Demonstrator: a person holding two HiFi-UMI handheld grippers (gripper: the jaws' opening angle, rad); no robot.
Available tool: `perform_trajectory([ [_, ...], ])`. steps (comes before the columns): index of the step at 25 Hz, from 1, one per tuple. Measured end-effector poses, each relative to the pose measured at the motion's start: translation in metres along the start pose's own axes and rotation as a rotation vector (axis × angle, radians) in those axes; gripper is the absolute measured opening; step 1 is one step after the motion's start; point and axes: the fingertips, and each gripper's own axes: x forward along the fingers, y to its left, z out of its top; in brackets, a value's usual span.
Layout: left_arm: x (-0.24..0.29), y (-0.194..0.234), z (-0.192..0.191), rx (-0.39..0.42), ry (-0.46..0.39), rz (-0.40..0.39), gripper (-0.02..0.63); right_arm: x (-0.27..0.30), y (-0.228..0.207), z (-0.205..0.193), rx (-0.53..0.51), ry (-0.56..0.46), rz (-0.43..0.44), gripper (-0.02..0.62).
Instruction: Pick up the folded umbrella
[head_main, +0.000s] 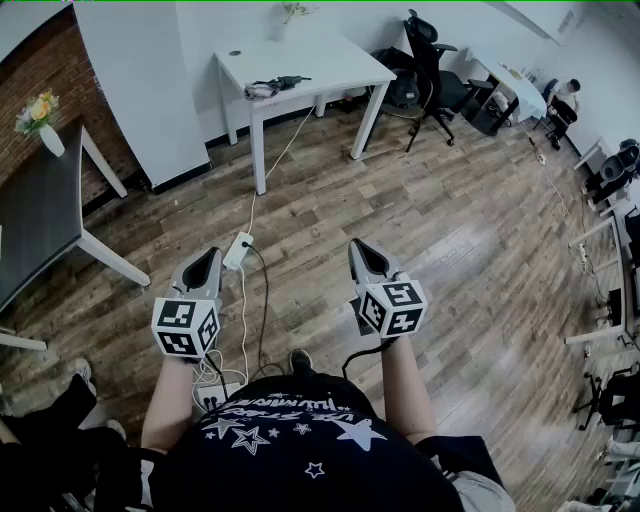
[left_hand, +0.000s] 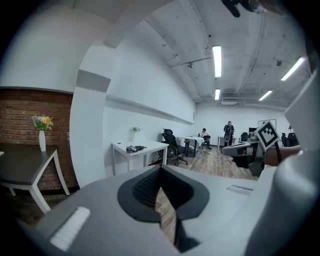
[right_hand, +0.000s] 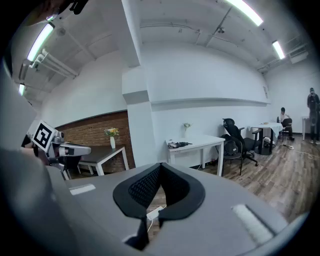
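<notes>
The folded umbrella (head_main: 275, 86) is a dark bundle lying on the white table (head_main: 330, 62) across the room; it also shows as the umbrella (left_hand: 135, 148) in the left gripper view and the umbrella (right_hand: 179, 144) in the right gripper view. My left gripper (head_main: 207, 257) and right gripper (head_main: 360, 248) are held side by side over the wooden floor, far short of that table, both pointing towards it. The left gripper (left_hand: 160, 168) has its jaw tips together with nothing between them. The right gripper (right_hand: 161, 165) is shut and empty too.
A white power strip (head_main: 238, 250) and its cables lie on the floor just ahead of the left gripper. A dark table (head_main: 40, 215) with a flower vase (head_main: 45, 125) stands at the left. A black office chair (head_main: 432, 62) is right of the white table; desks and people sit farther right.
</notes>
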Motion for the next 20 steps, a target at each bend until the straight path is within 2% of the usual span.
perform_trajectory([
  [3, 0.006, 0.001, 0.002, -0.010, 0.005, 0.013, 0.000, 0.002, -0.005, 0.001, 0.004, -0.001, 0.001, 0.014],
  [8, 0.017, -0.012, 0.001, 0.021, 0.020, 0.006, 0.000, 0.008, -0.008, -0.002, 0.010, 0.008, 0.026, 0.014],
  [13, 0.033, -0.027, -0.001, 0.007, 0.040, 0.004, 0.000, 0.015, -0.017, -0.006, 0.016, 0.024, 0.047, 0.014],
  [17, 0.055, -0.039, -0.002, 0.015, 0.051, 0.017, 0.000, 0.028, -0.034, -0.005, 0.053, 0.003, 0.051, 0.014],
  [20, 0.075, -0.051, -0.003, -0.006, 0.052, 0.016, 0.000, 0.038, -0.044, -0.004, 0.034, -0.009, 0.078, 0.015],
])
